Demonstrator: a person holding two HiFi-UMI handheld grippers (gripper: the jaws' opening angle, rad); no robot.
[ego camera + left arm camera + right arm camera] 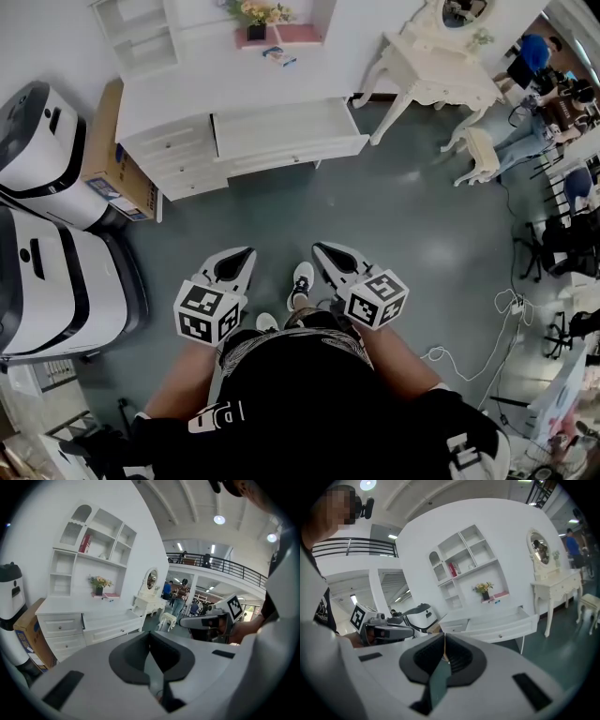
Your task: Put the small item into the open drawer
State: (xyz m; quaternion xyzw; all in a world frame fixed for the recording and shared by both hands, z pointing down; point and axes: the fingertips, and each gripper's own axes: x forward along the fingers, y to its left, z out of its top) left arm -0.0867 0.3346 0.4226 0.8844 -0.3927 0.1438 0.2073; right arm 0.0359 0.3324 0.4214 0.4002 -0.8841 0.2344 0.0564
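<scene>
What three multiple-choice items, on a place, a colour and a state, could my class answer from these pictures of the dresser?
1. In the head view, where is the cardboard box? A on the dresser; B at the dresser's left end; C hung on the wall.
2. What colour is the dresser? A black; B brown; C white.
3. How is the wide drawer? A pulled open; B shut; C lifted out.
Key: B, the box stands by its left end; C, every panel is white; A, it juts out, inside showing.
</scene>
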